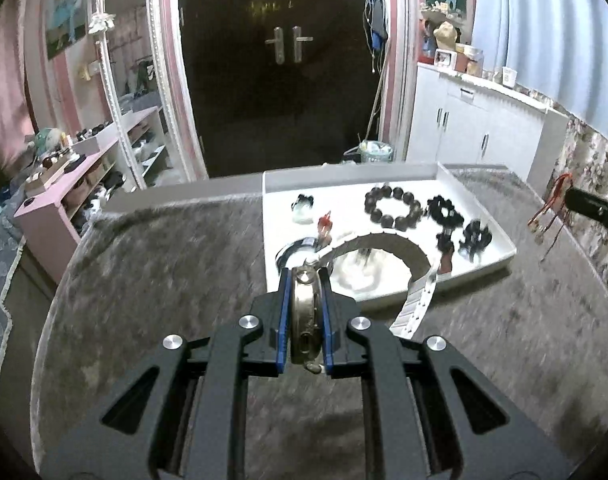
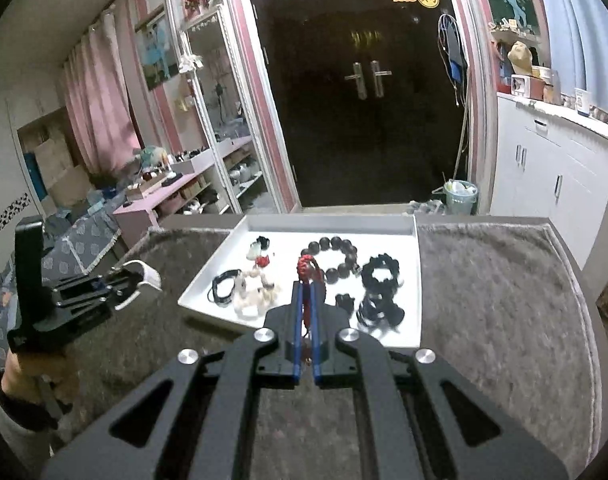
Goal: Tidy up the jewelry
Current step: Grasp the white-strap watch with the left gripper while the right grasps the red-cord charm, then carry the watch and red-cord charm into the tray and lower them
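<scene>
My left gripper (image 1: 307, 276) is shut on a watch (image 1: 304, 316) with a gold case. Its white strap (image 1: 413, 276) arcs over the near edge of the white tray (image 1: 455, 176). The left gripper also shows in the right wrist view (image 2: 134, 280), left of the tray (image 2: 331, 224), with the strap (image 2: 150, 274) curling out. My right gripper (image 2: 307, 286) is shut on a red cord bracelet (image 2: 307, 266), held above the tray's near side. It shows at the right edge of the left wrist view, red cord (image 1: 551, 204) hanging. A dark bead bracelet (image 2: 335, 258) and black bracelets (image 2: 379, 272) lie in the tray.
The tray sits on a grey fuzzy mat (image 2: 495, 312) covering the table. White and pale bead pieces (image 2: 256, 280) and a black ring (image 2: 224, 286) lie in the tray's left part. A dark double door (image 2: 363, 80), a bin (image 2: 459, 196) and white cabinets (image 2: 551, 176) stand beyond the table.
</scene>
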The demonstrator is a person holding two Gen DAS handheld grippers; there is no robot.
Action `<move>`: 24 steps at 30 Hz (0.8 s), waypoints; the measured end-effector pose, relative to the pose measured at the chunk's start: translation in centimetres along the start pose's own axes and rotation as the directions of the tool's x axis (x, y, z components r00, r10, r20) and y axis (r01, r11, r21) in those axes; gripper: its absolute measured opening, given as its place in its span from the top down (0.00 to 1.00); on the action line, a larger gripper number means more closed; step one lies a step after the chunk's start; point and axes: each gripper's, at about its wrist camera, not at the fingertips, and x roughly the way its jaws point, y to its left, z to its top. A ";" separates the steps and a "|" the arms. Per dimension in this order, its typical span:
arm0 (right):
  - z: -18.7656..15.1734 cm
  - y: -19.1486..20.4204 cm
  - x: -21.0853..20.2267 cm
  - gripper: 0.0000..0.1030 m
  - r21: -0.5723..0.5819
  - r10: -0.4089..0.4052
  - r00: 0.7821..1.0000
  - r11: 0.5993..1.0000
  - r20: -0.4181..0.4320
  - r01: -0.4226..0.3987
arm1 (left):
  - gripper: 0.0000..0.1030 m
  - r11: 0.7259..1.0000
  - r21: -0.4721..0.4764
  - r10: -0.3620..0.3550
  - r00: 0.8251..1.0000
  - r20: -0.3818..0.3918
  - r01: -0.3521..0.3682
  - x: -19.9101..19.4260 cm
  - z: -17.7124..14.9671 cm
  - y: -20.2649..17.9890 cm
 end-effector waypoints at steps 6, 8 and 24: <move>1.5 0.5 1.9 0.97 -0.003 0.010 1.000 1.000 0.003 -0.010 | 0.89 0.999 -0.044 -0.018 1.000 0.025 0.019 1.8 3.1 -0.9; 1.8 0.6 2.5 0.97 -0.004 0.015 1.000 1.000 0.000 -0.015 | 0.89 0.998 -0.047 -0.029 0.999 0.029 0.031 2.5 3.9 -1.4; 1.7 1.8 11.2 0.97 -0.023 0.078 0.995 0.997 -0.056 -0.079 | 0.89 0.994 -0.083 -0.079 0.997 -0.017 0.077 10.7 3.8 -1.1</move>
